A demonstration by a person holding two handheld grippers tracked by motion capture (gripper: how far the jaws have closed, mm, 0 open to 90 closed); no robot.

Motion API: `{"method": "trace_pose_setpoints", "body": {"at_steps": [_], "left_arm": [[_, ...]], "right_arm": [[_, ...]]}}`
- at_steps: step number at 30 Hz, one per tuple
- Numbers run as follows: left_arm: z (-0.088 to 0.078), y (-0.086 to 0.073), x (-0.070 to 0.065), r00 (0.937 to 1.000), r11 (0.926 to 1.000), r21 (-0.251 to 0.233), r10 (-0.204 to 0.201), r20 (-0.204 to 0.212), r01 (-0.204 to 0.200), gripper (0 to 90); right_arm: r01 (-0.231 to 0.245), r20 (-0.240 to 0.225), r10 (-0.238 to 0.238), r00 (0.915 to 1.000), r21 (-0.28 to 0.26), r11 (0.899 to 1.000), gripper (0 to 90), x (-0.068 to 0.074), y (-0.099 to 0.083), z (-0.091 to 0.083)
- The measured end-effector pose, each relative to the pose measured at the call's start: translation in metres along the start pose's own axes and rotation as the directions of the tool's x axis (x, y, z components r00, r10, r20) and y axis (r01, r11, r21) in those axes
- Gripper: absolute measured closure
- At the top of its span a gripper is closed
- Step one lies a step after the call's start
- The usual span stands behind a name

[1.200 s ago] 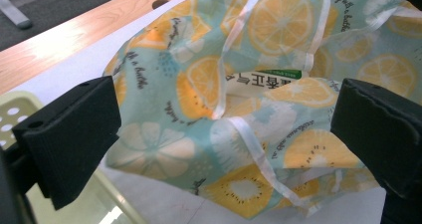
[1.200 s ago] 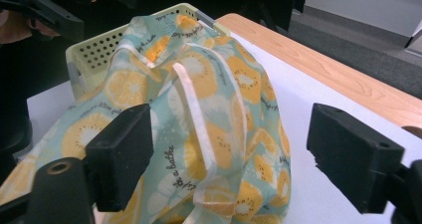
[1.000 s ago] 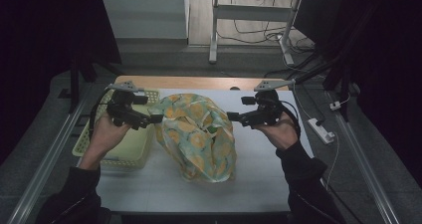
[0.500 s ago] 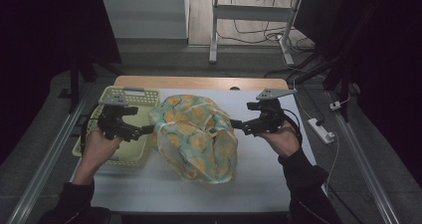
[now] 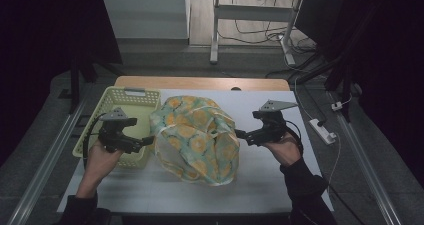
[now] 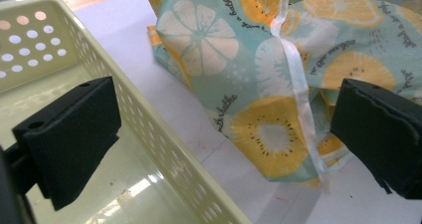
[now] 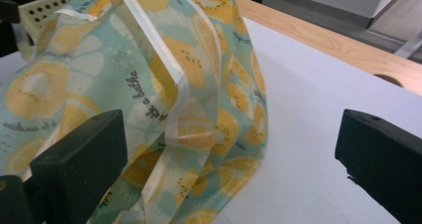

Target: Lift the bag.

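Fruit-print cloth [image 5: 195, 137] is lying heaped mid-table [image 5: 260, 185], sitting between both grippers. Left gripper [image 5: 142, 142], hanging over the basket [image 5: 131, 96] rim, is standing wide and empty; right gripper [image 5: 241, 134] has just been opening, nothing clamped, equally near.

Fruit-print cloth [image 7: 149, 99] heaped on white table [image 7: 318, 134], fingers [image 7: 79, 159] wide apart
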State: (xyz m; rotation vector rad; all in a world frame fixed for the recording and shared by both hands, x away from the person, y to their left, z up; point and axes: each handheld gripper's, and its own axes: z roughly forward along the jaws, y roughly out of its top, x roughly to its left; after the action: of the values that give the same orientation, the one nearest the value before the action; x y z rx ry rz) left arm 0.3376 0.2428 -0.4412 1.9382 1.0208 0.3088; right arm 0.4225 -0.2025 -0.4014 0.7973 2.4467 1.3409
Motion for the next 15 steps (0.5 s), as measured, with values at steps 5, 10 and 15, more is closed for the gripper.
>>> {"method": "trace_pose_setpoints", "body": {"at_steps": [5,10,15], "left_arm": [[-0.001,-0.008,-0.006,0.9999,1.0,-0.009,-0.002,-0.01,0.002,0.0],[-0.005,-0.017,-0.011,0.9999,0.9998,-0.016,-0.012,-0.01,0.012,0.0],[-0.011,-0.027,-0.016,0.9998,0.9997,-0.017,-0.018,-0.001,0.018,0.0]], "right_arm": [[-0.002,0.007,0.002,1.0,-0.013,1.0,0.2,0.003,-0.006,-0.005],[-0.018,0.014,0.019,0.9997,-0.025,1.0,0.0,0.005,-0.014,-0.012],[-0.033,0.022,0.034,0.9992,-0.031,0.999,0.0,0.007,-0.021,-0.019]]}}
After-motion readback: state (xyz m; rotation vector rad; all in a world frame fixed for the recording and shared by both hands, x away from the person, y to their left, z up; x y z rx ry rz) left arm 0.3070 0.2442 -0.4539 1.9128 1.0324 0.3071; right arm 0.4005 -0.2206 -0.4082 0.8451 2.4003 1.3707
